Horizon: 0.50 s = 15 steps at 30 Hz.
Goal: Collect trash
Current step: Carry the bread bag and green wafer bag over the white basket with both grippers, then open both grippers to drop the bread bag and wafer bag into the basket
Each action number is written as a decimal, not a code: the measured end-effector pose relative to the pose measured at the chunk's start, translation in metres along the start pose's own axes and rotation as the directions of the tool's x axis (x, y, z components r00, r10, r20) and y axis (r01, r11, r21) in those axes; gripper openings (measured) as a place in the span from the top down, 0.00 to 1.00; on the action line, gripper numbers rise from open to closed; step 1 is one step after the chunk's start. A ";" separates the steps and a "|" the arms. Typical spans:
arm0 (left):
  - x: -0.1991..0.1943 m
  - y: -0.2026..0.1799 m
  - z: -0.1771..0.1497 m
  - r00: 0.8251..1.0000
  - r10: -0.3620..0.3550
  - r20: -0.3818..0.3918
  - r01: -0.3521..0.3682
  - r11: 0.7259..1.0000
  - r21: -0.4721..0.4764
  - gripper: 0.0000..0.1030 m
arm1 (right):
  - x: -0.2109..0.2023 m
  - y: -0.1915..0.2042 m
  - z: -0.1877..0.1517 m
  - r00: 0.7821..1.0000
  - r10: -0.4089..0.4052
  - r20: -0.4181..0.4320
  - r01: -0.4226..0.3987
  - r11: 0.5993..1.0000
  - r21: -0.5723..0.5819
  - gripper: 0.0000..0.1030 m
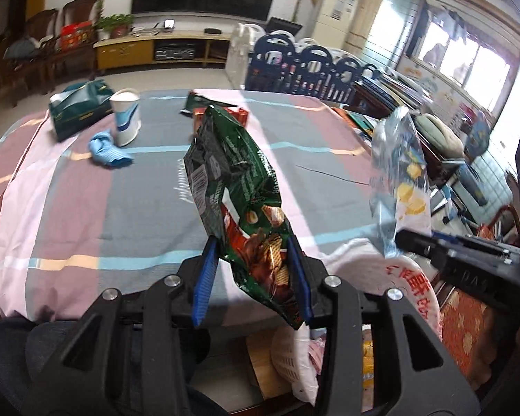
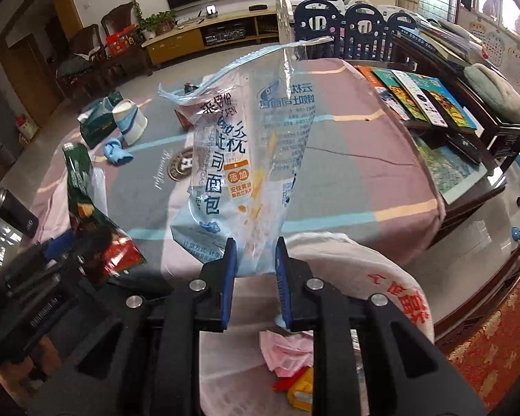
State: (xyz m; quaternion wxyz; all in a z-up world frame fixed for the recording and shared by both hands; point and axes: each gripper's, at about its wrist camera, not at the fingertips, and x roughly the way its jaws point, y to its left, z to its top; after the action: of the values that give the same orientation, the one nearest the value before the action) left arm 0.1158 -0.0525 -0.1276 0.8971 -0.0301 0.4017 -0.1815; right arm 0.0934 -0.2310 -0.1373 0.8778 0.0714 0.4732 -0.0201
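Left claw gripping green wafer wrapper, right claw gripping clear bread bag

Between our left jaws we see a shiny, crinkly green wrapper; between our right, a thin clear plastic bag.
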 end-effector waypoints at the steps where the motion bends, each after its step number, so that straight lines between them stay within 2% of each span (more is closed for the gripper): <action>1: -0.002 -0.005 -0.001 1.000 -0.003 0.003 0.003 1.000 0.011 0.61 | 0.004 -0.007 -0.010 0.999 -0.029 -0.026 0.029 1.000 -0.013 0.78; 4: -0.004 -0.016 0.000 1.000 -0.010 0.013 0.010 0.999 0.031 0.61 | 0.022 -0.029 -0.042 0.986 -0.101 -0.129 0.101 0.995 -0.004 0.78; 8: -0.007 -0.027 -0.004 1.000 -0.028 -0.002 0.028 0.998 0.050 0.61 | 0.051 -0.055 -0.079 0.950 -0.099 -0.296 0.125 0.990 0.070 0.77; 9: -0.006 -0.029 -0.005 0.999 -0.035 -0.007 0.035 0.998 0.056 0.61 | 0.055 -0.058 -0.085 0.941 -0.104 -0.323 0.135 0.988 0.077 0.73; 11: -0.005 -0.037 -0.009 0.998 -0.053 -0.022 0.054 0.996 0.075 0.61 | 0.061 -0.063 -0.093 0.927 -0.089 -0.365 0.139 0.984 0.112 0.58; 12: -0.003 -0.042 -0.011 0.997 -0.066 -0.034 0.069 0.994 0.088 0.61 | 0.061 -0.066 -0.094 0.928 -0.063 -0.367 0.124 0.982 0.145 0.42; 13: -0.001 -0.045 -0.014 0.996 -0.077 -0.044 0.081 0.992 0.098 0.61 | 0.058 -0.071 -0.093 0.936 -0.033 -0.351 0.105 0.977 0.188 0.32; 15: 0.004 -0.055 -0.019 0.992 -0.106 -0.071 0.114 0.986 0.123 0.61 | 0.042 -0.081 -0.086 0.966 -0.026 -0.259 0.095 0.962 0.257 0.31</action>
State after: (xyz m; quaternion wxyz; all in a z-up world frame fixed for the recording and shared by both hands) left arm 0.0875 -0.1036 -0.1321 0.8724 0.0108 0.4158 -0.2568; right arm 0.0374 -0.2972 -0.2275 0.7916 0.1763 0.5762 -0.1014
